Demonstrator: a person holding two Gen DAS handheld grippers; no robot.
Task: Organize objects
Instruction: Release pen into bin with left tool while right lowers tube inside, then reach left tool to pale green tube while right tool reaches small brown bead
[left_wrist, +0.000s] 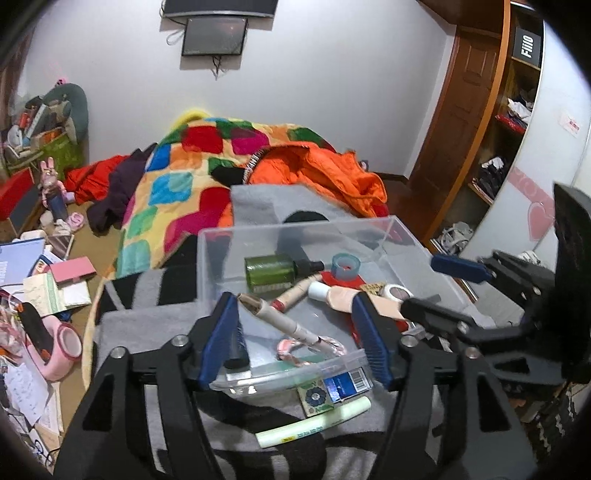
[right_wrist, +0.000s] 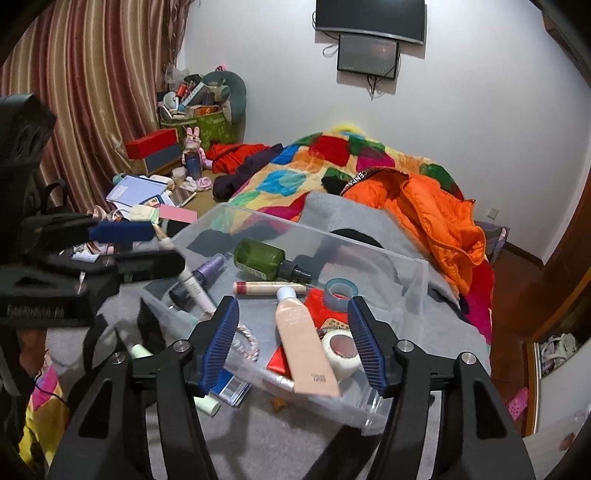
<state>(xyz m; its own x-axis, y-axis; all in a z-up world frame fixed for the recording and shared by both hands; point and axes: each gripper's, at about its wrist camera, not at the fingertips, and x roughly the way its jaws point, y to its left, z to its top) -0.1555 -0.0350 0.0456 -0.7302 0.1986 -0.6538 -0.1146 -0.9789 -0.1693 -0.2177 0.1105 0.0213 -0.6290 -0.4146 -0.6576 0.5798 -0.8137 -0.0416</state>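
Note:
A clear plastic box (left_wrist: 216, 258) (right_wrist: 413, 280) sits on a grey blanket on the bed. Inside lie a green bottle (left_wrist: 269, 271) (right_wrist: 260, 264), a blue tape ring (left_wrist: 345, 266) (right_wrist: 341, 291), a white tape roll (right_wrist: 341, 349), a peach tube (right_wrist: 303, 343), a beige pen-like stick (left_wrist: 280, 317) and a pink hair tie (left_wrist: 291, 349). My left gripper (left_wrist: 295, 317) (right_wrist: 140, 247) hangs open over the box's near edge, the stick below its gap. My right gripper (right_wrist: 293, 314) (left_wrist: 443, 288) is open too, the peach tube lying loose beneath its fingers.
Outside the box's near wall lie a pale green tube (left_wrist: 314, 424) and a small blue carton (left_wrist: 345, 386). A patchwork quilt (left_wrist: 192, 177) and an orange jacket (right_wrist: 436, 218) fill the bed behind. Papers, boxes and a pink tape holder (left_wrist: 59, 347) clutter the left side.

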